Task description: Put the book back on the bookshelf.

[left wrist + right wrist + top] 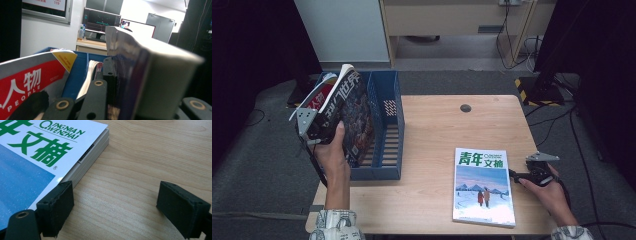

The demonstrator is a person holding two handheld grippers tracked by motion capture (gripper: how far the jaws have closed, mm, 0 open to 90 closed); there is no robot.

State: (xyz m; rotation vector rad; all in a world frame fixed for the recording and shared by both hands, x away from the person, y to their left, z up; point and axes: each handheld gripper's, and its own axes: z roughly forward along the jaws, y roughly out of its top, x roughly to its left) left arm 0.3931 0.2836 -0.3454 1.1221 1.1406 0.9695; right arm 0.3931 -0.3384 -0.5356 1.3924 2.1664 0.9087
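A thick magazine with a dark cover [354, 107] [150, 75] is held tilted over the left slot of the blue file rack [389, 135], with my left gripper [319, 125] [150, 95] shut on its edge. A red "People" magazine [319, 97] [27, 82] stands in the rack behind it. Flat on the table at the front right lies a white magazine with green characters and a snow picture [482, 185] [37, 157]. My right gripper [514, 174] [117, 205] rests open at its right edge, one pad touching the cover's corner and the other over bare wood.
The wooden table [437, 130] [150, 157] has a round cable hole [466, 108] near its far edge. The blue rack [77, 72] stands at the table's left side, its right slot showing only slats. Cables and black stands sit on the floor beyond.
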